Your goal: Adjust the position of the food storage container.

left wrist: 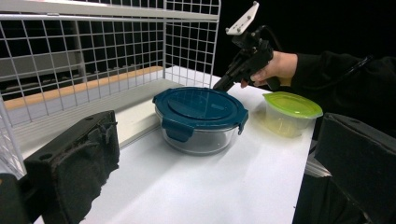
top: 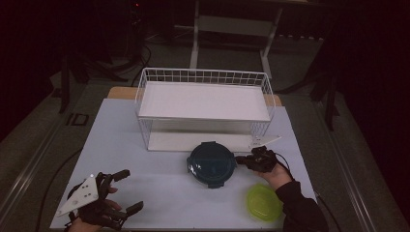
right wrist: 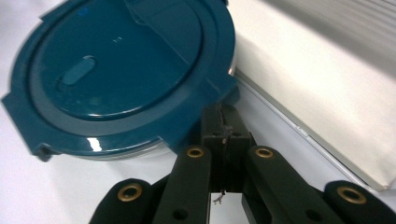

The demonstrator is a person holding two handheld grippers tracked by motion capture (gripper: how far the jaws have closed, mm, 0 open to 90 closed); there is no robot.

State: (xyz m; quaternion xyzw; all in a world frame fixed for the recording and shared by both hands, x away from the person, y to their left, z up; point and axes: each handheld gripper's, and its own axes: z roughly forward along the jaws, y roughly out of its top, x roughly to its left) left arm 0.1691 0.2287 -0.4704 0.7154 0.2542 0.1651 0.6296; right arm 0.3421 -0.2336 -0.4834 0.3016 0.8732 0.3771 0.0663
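Two containers sit on my white tabletop [top: 145, 193]: a round glass bowl with a glossy teal lid [top: 211, 163], just before the white wire rack [top: 203, 104], and a squat lime-lidded tub [top: 263, 203] (translucent plastic). My right gripper [top: 240, 161] has its jaws pressed together against the lid's side tab. My left gripper [top: 131, 189] hangs agape, foam-padded.

The right gripper [right wrist: 223, 122] is covering the spot at four o'clock on the blue-lidded container [right wrist: 126, 70], so whether its closed jaws are pinching a lid tab is not showing. In the left gripper view, the wire rack [left wrist: 116, 51] is running off the edge at ten o'clock, and the green-lidded tub [left wrist: 289, 112] is sitting slightly blurred.
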